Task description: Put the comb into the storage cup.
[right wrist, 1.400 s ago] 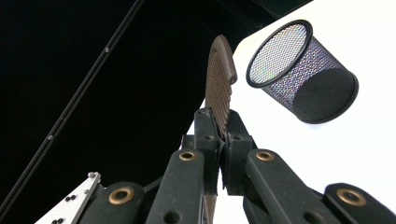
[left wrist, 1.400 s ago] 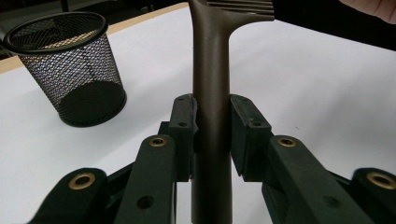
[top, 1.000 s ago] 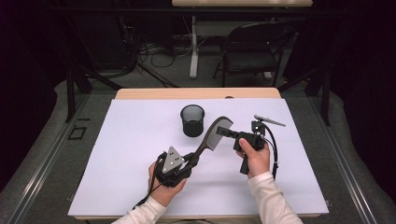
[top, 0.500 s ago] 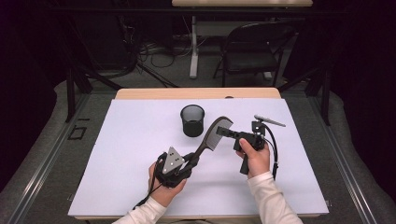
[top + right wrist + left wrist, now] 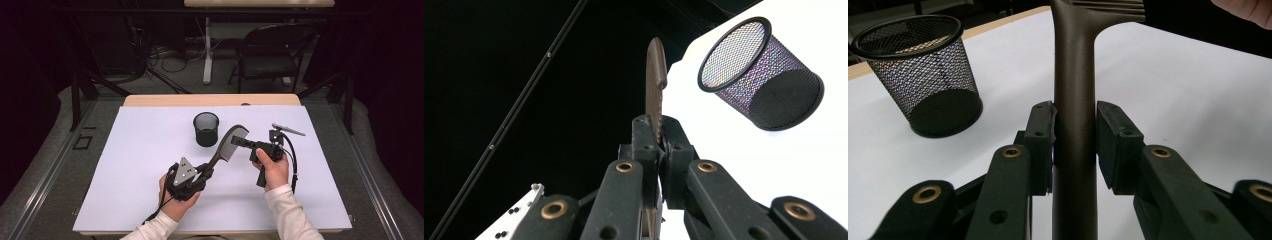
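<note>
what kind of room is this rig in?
Probably a lab or recording studio rather than a home: a table under a white sheet, black curtains all round, loose cables on the grey floor, and a black folding chair at a second desk behind.

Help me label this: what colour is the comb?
Dark brown comb, clearest in the left gripper view.

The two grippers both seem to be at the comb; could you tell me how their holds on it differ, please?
The left gripper takes the comb by its handle; the right gripper pinches its toothed end. In the left gripper view a small gap shows beside the handle at one pad, while the right gripper's jaws are shut tight on the thin blade. Both hold the comb above the table, near the mesh cup.
</note>
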### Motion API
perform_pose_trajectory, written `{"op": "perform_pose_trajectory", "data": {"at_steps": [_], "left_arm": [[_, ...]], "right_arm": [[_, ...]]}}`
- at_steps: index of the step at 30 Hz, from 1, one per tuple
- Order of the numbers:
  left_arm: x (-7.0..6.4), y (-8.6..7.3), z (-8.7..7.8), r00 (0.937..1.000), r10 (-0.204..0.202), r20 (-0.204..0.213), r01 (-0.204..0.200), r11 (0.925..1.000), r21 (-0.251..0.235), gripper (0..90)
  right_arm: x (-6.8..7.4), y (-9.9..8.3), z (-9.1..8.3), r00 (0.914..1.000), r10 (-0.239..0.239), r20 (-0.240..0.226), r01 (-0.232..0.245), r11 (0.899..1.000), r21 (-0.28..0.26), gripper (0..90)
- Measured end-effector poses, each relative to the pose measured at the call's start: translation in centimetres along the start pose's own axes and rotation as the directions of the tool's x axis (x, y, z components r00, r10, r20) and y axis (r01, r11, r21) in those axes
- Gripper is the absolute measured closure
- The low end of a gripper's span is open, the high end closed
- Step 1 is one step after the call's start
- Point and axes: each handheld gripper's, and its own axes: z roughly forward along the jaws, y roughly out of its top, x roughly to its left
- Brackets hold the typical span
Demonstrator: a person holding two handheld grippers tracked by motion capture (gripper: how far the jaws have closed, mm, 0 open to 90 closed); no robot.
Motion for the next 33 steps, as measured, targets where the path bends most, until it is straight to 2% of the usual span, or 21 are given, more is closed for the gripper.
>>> {"op": "perform_pose_trajectory", "data": {"at_steps": [14, 23, 30, 33], "left_arm": [[0.10, 0.01, 0.11, 1.0000, -0.008, -0.001, 0.008, 1.0000, 0.002, 57.3], [0.48, 0.09, 0.26, 0.9993, -0.037, 0.008, 0.036, 0.9992, 0.014, 43.7], [0.81, 0.27, 0.24, 0.9984, -0.055, 0.015, 0.055, 0.9984, 0.011, 42.2], [0.89, 0.32, 0.19, 0.9988, -0.049, 0.011, 0.048, 0.9988, 0.006, 40.6]], "right_arm": [[-0.10, 0.07, -0.13, 0.9999, -0.007, 0.011, 0.008, 1.000, -0.010, 88.0], [-0.32, 0.20, -0.37, 0.9994, -0.016, 0.029, 0.016, 1.000, -0.021, 88.0], [-0.45, 0.27, -0.56, 0.9984, -0.028, 0.049, 0.030, 0.999, -0.030, 88.0], [-0.53, 0.39, -0.80, 0.9975, -0.036, 0.060, 0.039, 0.999, -0.036, 88.0]]}}
